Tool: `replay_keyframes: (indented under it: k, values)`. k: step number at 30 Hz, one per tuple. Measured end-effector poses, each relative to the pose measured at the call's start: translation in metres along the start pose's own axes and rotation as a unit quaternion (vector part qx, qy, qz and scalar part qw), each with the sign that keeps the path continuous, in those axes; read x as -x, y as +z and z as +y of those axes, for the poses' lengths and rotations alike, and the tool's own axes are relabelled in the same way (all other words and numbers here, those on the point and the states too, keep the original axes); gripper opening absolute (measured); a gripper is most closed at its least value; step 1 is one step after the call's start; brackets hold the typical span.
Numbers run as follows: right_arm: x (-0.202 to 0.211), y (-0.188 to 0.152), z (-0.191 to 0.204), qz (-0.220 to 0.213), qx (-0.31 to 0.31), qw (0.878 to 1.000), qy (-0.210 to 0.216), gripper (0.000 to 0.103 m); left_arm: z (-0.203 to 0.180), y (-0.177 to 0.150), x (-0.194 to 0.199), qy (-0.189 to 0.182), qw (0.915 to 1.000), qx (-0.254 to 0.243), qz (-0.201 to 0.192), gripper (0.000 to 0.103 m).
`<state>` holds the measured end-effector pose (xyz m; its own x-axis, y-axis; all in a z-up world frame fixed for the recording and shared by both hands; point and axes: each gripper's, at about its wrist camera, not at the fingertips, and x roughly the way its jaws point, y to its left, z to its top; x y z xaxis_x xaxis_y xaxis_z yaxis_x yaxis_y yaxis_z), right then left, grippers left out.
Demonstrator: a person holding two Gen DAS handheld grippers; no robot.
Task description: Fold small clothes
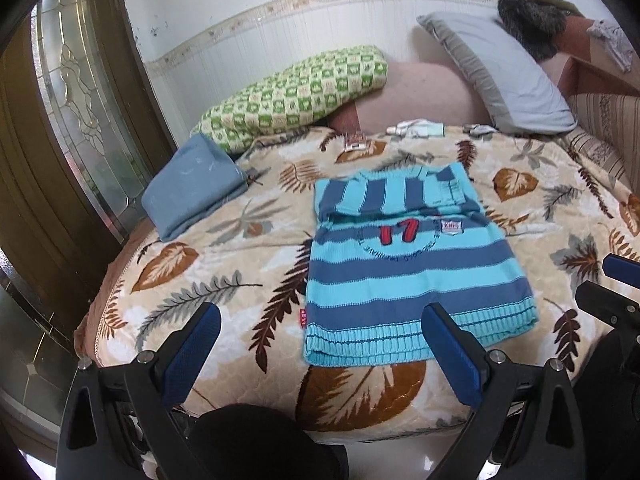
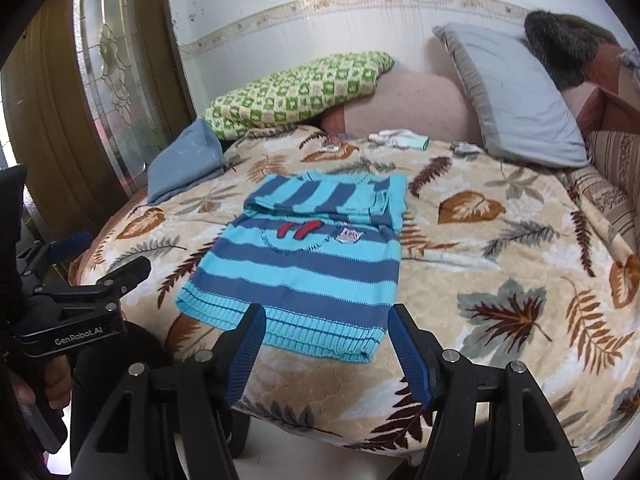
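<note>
While the striped sweater [image 1: 404, 264] lies at frame centre on the leaf-print bed [image 1: 224, 256], sleeves folded across its chest, left tongs [image 1: 320, 354] and right tongs [image 2: 326, 350] hover released, grasping nothing.

Sweater [image 1: 404, 268]: knit cloth, matt, ribbed hem, stitched red numerals + sewn patch. Blanket [image 1: 224, 280] under it: quilted cloth, soft low sheen. Left gripper [image 1: 320, 340] and right gripper [image 2: 326, 340]: matt black plastic arms w/ metal pins, fingers [image 1: 192, 356] w/ ridged blue rubbery pads. Door [image 1: 60, 128] at 9 o'clock: glossy dark wood, textured glass. Pillows at 12 o'clock: green one [image 1: 296, 92] woven-look cloth, grey one [image 1: 504, 76] smooth cloth.
</note>
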<state>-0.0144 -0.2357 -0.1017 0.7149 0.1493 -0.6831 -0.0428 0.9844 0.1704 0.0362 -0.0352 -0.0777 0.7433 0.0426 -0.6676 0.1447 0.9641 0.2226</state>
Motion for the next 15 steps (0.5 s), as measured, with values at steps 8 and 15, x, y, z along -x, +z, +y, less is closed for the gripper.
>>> replay_keyframes:
  k: [8, 15]
  values:
    - [-0.034, -0.001, -0.014, 0.029, -0.015, 0.999, 0.005, 0.067, -0.005, 0.002, -0.034, 0.007, 0.9996, -0.004, 0.028, 0.100]
    - [-0.060, -0.006, -0.030, 0.053, -0.033, 0.998, 0.008, 0.067, -0.011, -0.003, -0.065, 0.012, 0.9982, -0.012, 0.058, 0.100]
